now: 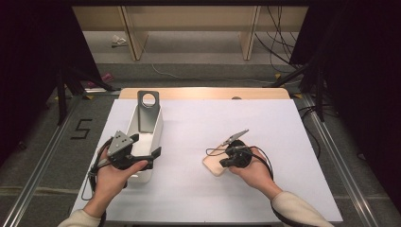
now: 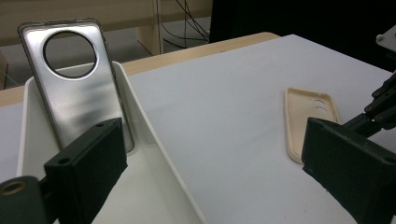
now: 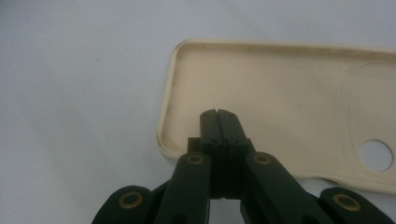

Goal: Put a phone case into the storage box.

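white table (image 1: 198,189) | right gripper (image 3: 218,113) jaws pressed together, empty, over beige phone case (image 3: 280,107), maybe touching | left gripper (image 2: 210,177) jaws apart by white bin (image 2: 154,154)

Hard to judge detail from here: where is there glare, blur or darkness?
Left gripper view: soft sheen on the silver phone case, near jaws blurred. Right gripper view: beige phone case slightly soft, shut right tongs sharper. High view: even light on the white table, sides dark.
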`<action>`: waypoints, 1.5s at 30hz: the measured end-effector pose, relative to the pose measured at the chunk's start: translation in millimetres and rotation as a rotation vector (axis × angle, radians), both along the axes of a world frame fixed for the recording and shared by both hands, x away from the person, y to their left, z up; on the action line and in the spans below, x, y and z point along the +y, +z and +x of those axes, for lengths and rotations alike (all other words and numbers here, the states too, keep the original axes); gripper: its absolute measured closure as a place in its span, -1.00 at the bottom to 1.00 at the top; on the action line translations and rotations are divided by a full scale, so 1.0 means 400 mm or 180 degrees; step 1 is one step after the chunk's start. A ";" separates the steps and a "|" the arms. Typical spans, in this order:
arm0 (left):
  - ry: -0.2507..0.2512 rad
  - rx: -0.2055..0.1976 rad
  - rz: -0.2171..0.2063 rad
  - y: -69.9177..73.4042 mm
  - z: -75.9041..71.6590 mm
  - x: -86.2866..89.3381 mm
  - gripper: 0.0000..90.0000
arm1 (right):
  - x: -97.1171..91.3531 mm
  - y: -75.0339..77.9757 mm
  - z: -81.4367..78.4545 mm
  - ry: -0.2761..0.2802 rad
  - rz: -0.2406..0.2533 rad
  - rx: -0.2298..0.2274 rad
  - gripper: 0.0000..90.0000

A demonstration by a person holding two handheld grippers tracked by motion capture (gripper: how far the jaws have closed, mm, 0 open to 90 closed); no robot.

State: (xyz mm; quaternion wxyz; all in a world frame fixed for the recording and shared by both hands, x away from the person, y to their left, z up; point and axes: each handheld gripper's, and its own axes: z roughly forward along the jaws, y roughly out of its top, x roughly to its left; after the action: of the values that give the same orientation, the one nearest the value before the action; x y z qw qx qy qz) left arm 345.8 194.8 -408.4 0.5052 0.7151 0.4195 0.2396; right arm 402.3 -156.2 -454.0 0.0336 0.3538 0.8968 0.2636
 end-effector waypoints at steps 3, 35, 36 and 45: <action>0.0002 0.0007 0.0003 -0.001 0.001 0.000 -0.86 | 0.002 -0.005 0.003 -0.0011 -0.0026 0.0040 1.00; 0.0017 0.0022 0.0082 -0.007 -0.002 -0.002 -0.84 | -0.053 0.000 -0.005 0.0323 -0.0438 0.0243 1.00; 0.0019 0.0024 0.0083 -0.007 -0.002 -0.002 -0.83 | -0.058 0.001 -0.006 0.0344 -0.0471 0.0248 1.00; 0.0034 0.0009 0.0079 -0.004 -0.003 0.001 -0.83 | -0.111 -0.002 0.000 0.0284 -0.0642 0.0390 1.00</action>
State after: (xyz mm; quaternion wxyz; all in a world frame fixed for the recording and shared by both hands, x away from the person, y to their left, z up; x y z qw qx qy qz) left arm 344.7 195.0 -410.0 0.4944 0.7194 0.4211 0.2464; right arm 402.2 -200.6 -454.8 0.0024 0.3238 0.9339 0.1513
